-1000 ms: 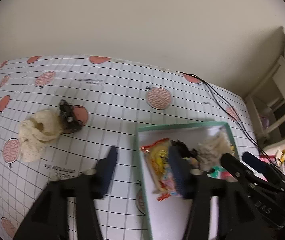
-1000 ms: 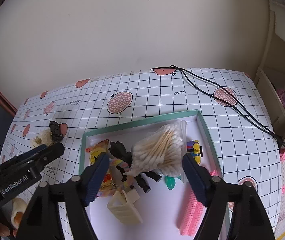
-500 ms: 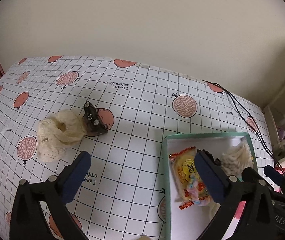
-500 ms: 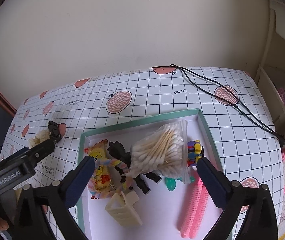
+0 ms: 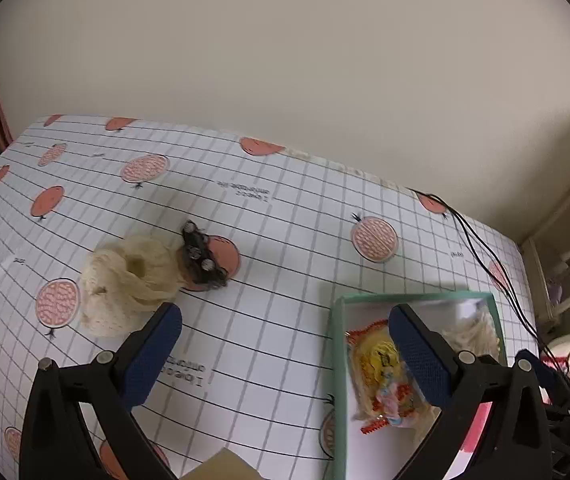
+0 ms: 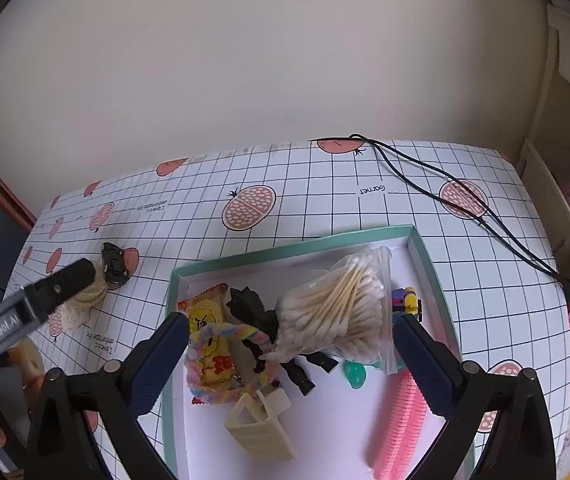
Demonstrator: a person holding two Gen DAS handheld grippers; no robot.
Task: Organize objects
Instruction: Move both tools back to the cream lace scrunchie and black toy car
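A gridded tablecloth [image 5: 285, 320] printed with pomegranates covers the table, and on its right side sits the green-rimmed tray [image 6: 285, 246] I am filling. Already inside it, from big to small: a bag of cotton swabs [image 6: 337, 316], a pink comb [image 6: 401, 420], a yellow snack packet [image 6: 211, 344] with a pastel pipe-cleaner loop [image 6: 229, 334] draped over it, a cream clip [image 6: 257, 424], a black toy figure [image 6: 257, 316], a green teardrop piece [image 6: 353, 374] and a small brick figure [image 6: 407, 300].

Two things are not yet in the tray: the cream lace scrunchie [image 5: 133, 280] and the black hair clip [image 5: 201, 258] touching its far edge, both lying well left of the tray.

My left gripper [image 5: 285, 344] hangs above the cloth between scrunchie and tray, fingers spread wide and holding nothing; my right gripper [image 6: 291, 356] hovers over the tray, likewise spread and empty.

I judge the step in hand to be fetching the scrunchie with the left. To do it well I would swing left until the soft bundle sits centred between the pads, come down low enough to catch its bulk and not merely a frill, and close gently. The clip may drag along, so I would lift slowly and watch for it. The right should stay clear of the tray's left side.
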